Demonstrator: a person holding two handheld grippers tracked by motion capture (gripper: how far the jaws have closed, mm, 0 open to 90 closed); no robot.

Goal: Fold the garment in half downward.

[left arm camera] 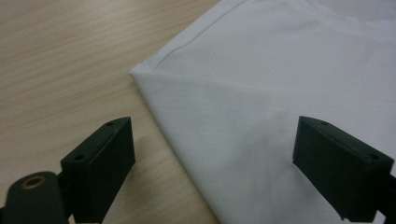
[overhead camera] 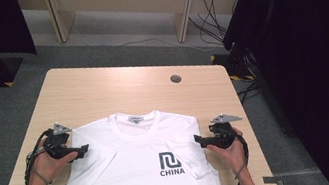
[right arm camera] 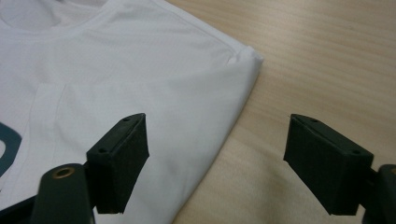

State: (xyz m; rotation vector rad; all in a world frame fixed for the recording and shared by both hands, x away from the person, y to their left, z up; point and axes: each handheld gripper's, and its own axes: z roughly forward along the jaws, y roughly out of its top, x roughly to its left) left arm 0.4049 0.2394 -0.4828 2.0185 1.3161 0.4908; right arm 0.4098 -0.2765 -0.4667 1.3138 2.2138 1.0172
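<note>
- On the desk a white T-shirt lies flat, front up, both sleeves folded inward over the chest, between the two tools.
- Left hand-held gripper sits at the shirt's folded left edge near the shoulder; its jaws stand apart with nothing pinched, one over bare wood, the other over cloth, the fold running between them.
- Right hand-held gripper sits at the opposite folded edge; its jaws gape too, one above fabric, one above wood.
- Just beyond each tool's tips lies a shoulder corner.
- A dark logo reading CHINA lies nearer the right tool.
</note>
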